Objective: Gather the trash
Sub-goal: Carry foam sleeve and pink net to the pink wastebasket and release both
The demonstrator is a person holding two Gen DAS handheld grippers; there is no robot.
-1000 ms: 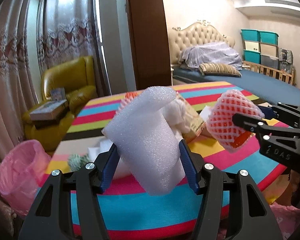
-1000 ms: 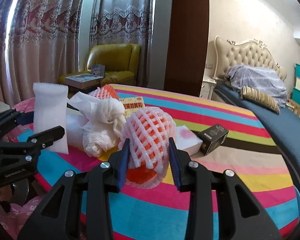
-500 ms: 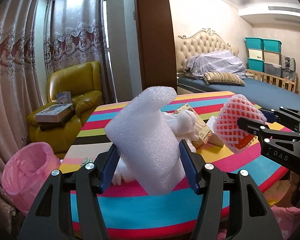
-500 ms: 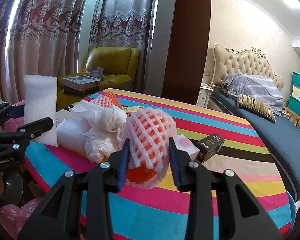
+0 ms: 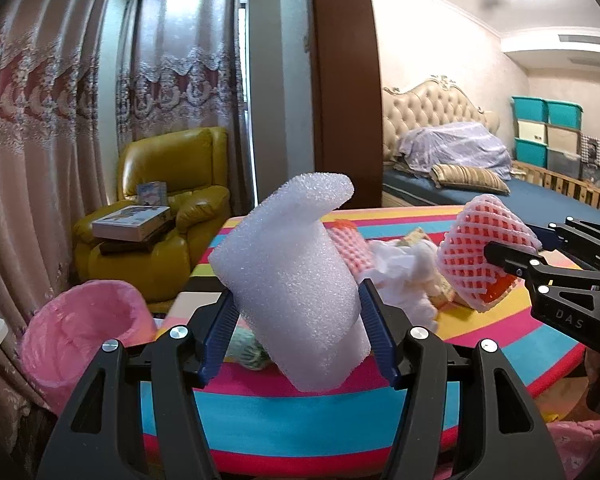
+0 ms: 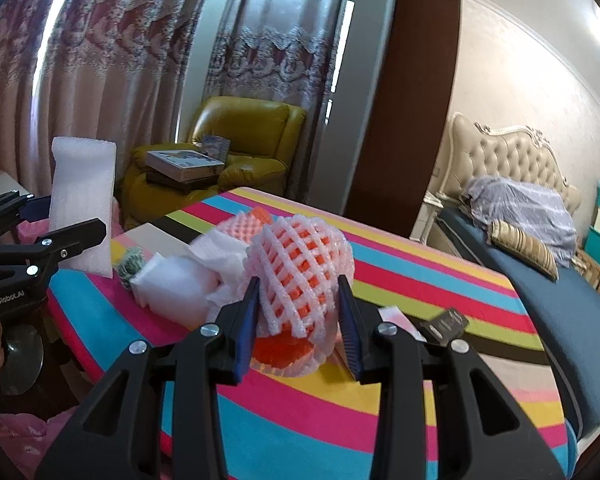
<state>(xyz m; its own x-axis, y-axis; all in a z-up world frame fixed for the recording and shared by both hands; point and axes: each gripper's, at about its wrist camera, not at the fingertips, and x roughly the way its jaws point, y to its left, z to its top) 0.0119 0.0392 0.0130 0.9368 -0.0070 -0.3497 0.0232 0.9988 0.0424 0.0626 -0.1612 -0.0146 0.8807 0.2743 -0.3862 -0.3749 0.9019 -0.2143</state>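
We hold one piece of trash in each hand, lifted clear of the round table with the bright striped cloth (image 5: 500, 344). Our left gripper (image 5: 296, 332) is clamped on a rolled sheet of white foam packing (image 5: 292, 280), its blue pads pressing into both sides of the roll. Our right gripper (image 6: 302, 312) is clamped on a pink foam fruit net with something orange inside (image 6: 300, 280), squeezed tight between its pads.

We judge the step in hand to be the carry from the table to the bin. The bin lined with a pink plastic bag (image 5: 80, 340) stands on the floor just off the table's left edge, in front of the yellow leather armchair (image 5: 172, 216), and its mouth is open and unobstructed.

More trash lies near the table's left edge: a heap of crumpled white tissue (image 6: 196, 272) and a second pink foam net (image 6: 244, 224). A small black box (image 6: 444, 326) lies toward the right edge.

Next, we would swing the left gripper over the bin's mouth and part its pads so the foam roll drops in, then bring the fruit net over likewise. The foam is light and springy, so it may catch on the rim.
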